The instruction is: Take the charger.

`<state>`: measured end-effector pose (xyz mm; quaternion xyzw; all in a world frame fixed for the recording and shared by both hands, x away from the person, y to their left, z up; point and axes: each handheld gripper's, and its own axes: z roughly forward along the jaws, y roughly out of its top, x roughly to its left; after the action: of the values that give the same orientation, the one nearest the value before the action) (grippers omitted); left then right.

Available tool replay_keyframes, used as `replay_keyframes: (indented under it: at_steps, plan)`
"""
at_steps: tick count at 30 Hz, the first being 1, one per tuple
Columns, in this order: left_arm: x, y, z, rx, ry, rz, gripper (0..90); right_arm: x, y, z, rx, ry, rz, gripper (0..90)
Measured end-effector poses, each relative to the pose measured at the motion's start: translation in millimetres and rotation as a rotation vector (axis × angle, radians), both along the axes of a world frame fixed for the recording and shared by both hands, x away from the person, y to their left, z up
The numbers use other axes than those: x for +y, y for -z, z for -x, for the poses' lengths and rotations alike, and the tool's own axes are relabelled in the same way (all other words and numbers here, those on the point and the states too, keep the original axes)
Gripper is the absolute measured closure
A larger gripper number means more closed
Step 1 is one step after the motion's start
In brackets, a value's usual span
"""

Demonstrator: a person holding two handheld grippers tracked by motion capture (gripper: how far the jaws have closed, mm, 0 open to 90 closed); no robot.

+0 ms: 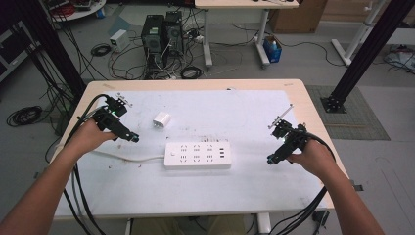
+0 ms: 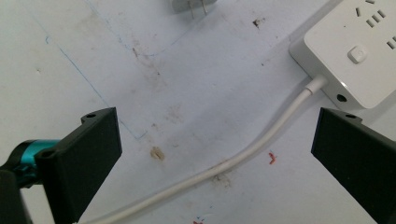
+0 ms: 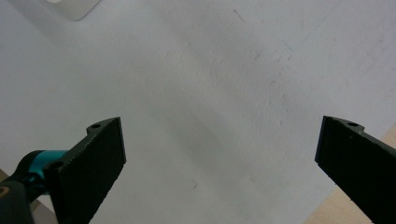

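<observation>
Charger plug (image 1: pixel 161 119): white, on table (image 1: pixel 293 93) behind power strip (image 1: pixel 197 155), long axis of strip across the table. Left gripper (image 1: pixel 133 138) nearer, jaws wide, empty; plug lies ahead-right. Right gripper (image 1: pixel 270 159) wide, empty, well apart

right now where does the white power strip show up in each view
High view: the power strip lies at the middle of the white mat, its cord running left.
Left gripper view: its switch end sits at the top right corner, cord trailing down left.
Right gripper view: a white corner at the top left, probably the strip.
Shared landmark: the white mat.
</observation>
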<state>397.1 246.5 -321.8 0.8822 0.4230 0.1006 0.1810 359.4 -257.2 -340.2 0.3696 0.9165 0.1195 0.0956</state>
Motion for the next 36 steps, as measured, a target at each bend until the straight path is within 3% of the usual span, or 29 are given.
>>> replay_keyframes:
  at_steps: [8,16,27,31,36]
  plan:
    - [0.1,-2.5,2.3,-0.005,-0.009,0.001,1.7,0.8,-0.5,0.9,-0.009,0.001,0.001,1.1]
    - [-2.5,-6.2,4.7,-0.009,-0.029,0.055,1.7,1.5,-2.6,2.0,-0.025,0.011,-0.021,1.1]
    - [-1.2,-4.3,6.1,-0.013,-0.053,0.077,1.7,2.2,-4.0,2.9,-0.034,0.011,-0.036,1.1]
    - [-2.1,-3.9,5.2,-0.025,-0.050,0.099,1.7,2.5,-4.7,2.8,-0.035,0.012,-0.040,1.0]
    - [-2.0,-7.1,-0.6,-0.085,-0.100,0.144,1.7,1.4,-5.1,2.4,-0.042,0.012,-0.040,1.1]
